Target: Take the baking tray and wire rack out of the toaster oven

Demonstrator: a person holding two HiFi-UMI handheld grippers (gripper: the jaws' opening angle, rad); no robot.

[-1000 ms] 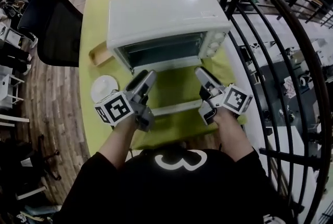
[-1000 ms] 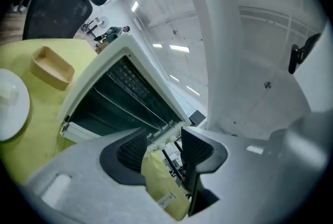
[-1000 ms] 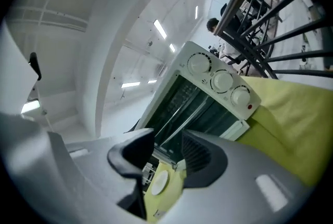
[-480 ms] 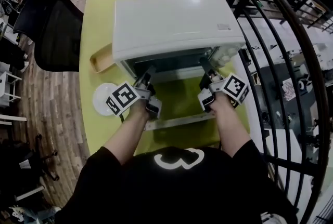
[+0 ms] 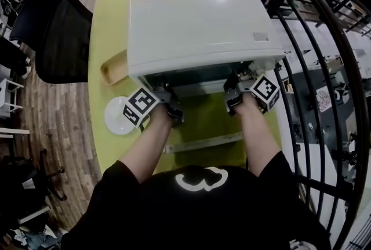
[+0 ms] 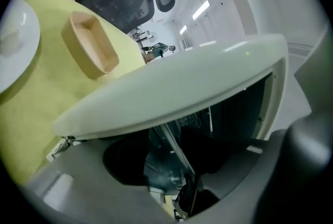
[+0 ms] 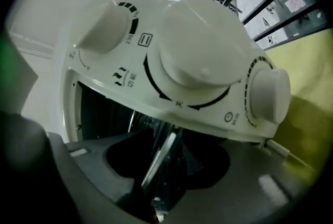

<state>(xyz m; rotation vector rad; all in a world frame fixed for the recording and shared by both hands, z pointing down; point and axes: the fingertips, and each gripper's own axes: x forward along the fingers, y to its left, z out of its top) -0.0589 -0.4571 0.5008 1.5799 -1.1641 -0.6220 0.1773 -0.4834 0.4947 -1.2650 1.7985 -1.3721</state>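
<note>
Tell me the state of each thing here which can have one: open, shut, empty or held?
oven door: open, folded down.
left gripper: jaws apart, just been closing; thin metal rim between them, not pressed.
right gripper: jaws apart, just opened slightly; a metal rim between them too.
white plate: empty.
wooden tray: empty.

The scene is evenly lit from overhead strip lights (image 6: 201,9). The white top of the oven (image 5: 197,28) is washed out, its inside left dark. Edges are bent and blackened (wide-angle lenses); near parts are blurred in both gripper views.
</note>
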